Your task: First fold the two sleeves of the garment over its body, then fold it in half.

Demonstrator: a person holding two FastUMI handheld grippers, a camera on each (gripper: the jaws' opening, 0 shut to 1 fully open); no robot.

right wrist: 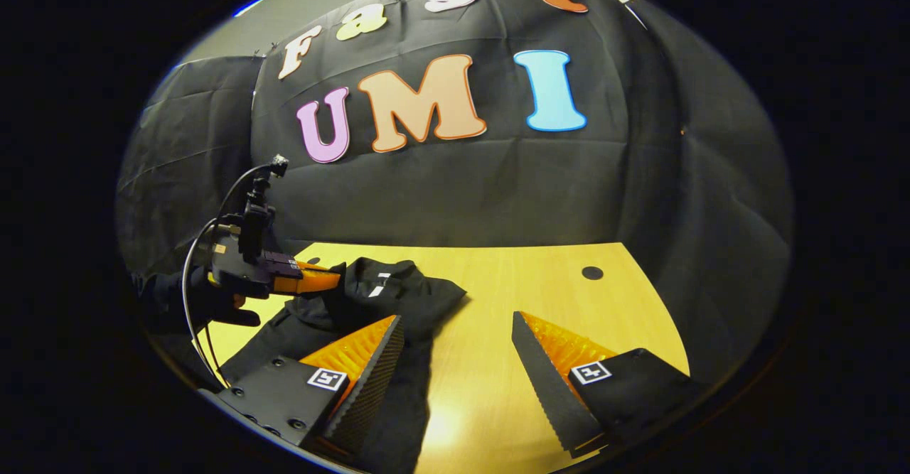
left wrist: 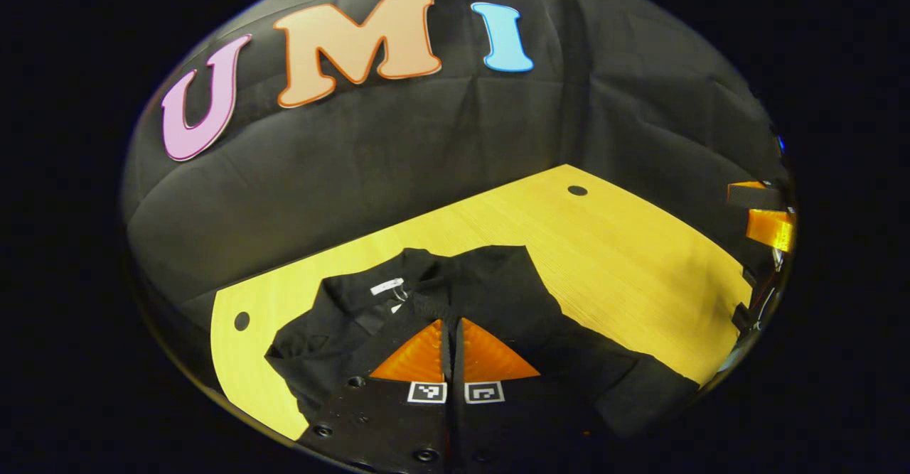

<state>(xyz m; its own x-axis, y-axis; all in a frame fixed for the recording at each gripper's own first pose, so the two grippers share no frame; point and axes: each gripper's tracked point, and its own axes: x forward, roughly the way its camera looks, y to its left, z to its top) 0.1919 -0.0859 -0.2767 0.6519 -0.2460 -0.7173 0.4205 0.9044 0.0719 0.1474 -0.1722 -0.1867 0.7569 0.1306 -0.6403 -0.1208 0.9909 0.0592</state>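
A black garment (left wrist: 498, 282) lies bunched on the yellow wooden table (left wrist: 611, 246), its collar with a white label (left wrist: 386, 286) turned up. My left gripper (left wrist: 451, 323) is shut, its orange fingers pressed together on a fold of the dark fabric just below the collar. In the right gripper view the same garment (right wrist: 405, 293) sits at centre left, with the left gripper (right wrist: 334, 277) pinching its near-collar edge. My right gripper (right wrist: 455, 316) stands wide open above the table (right wrist: 540, 275); its left finger (right wrist: 362, 360) hovers over the garment's lower part, its right finger (right wrist: 551, 367) over bare wood.
The table has a round black hole (left wrist: 577, 190) near its far corner and another (left wrist: 242, 320) at the left edge. A dark-sleeved hand (right wrist: 178, 303) holds the left gripper. Black cloth walls close the booth behind and beside the table.
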